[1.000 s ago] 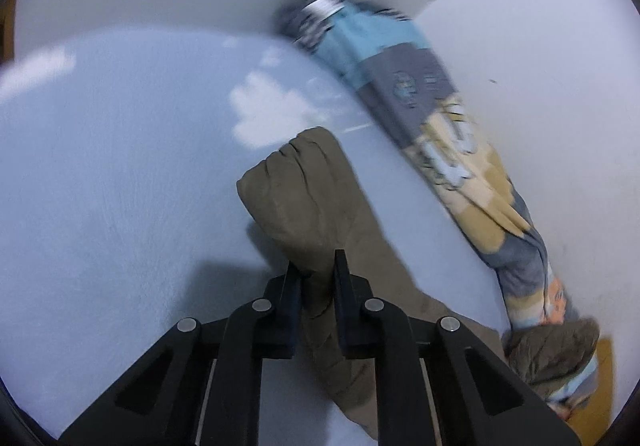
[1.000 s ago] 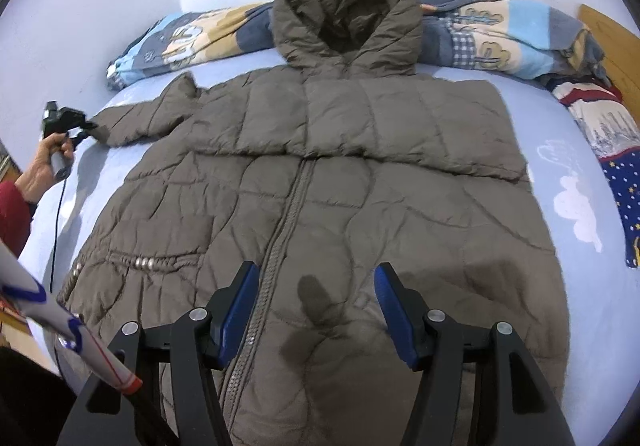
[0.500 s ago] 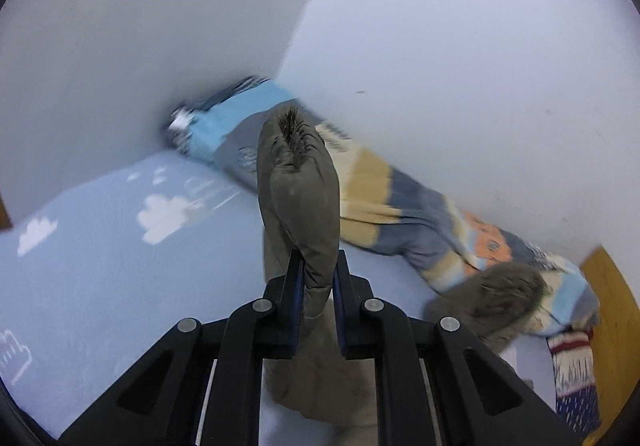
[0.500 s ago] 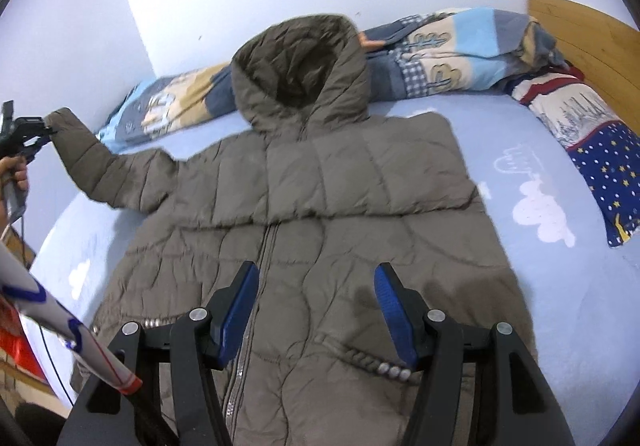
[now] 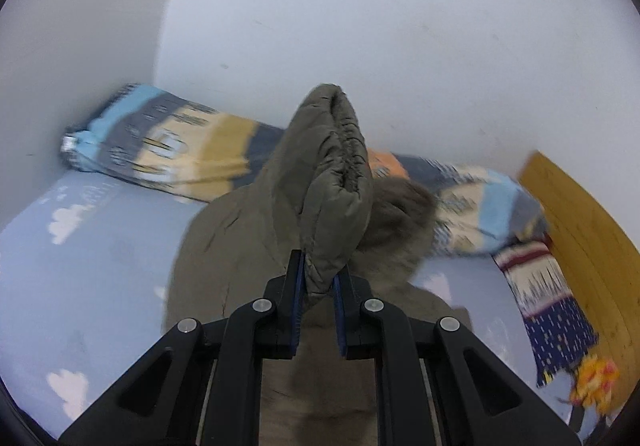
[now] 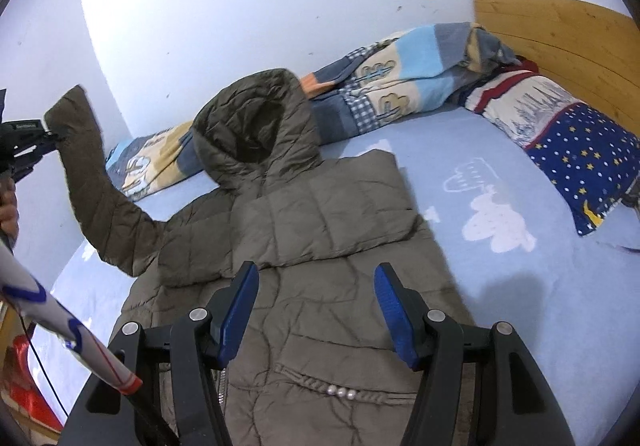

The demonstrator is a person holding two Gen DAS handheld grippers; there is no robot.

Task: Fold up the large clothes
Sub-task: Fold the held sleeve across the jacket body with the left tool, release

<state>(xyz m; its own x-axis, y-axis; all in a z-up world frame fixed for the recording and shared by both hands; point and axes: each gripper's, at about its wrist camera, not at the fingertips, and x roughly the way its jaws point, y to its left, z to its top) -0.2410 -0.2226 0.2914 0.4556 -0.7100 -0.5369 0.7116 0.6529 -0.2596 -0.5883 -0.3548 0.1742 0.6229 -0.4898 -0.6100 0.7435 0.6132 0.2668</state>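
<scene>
Left gripper (image 5: 318,280) clamped on the sleeve cuff (image 5: 340,182) of the olive-brown quilted hooded coat (image 6: 320,246), sleeve lifted at frame centre. Right gripper (image 6: 316,310) jaws apart, hovering over the coat spread on the light-blue cloud-print bedsheet (image 6: 500,246), lower centre.

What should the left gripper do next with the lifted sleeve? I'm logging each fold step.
Probably carry the sleeve across and lay it on the coat's chest. The left gripper is shut on the cuff, holding it raised off the bed, while the other sleeve already lies folded over the front. The right gripper hovers open above the coat.
</scene>
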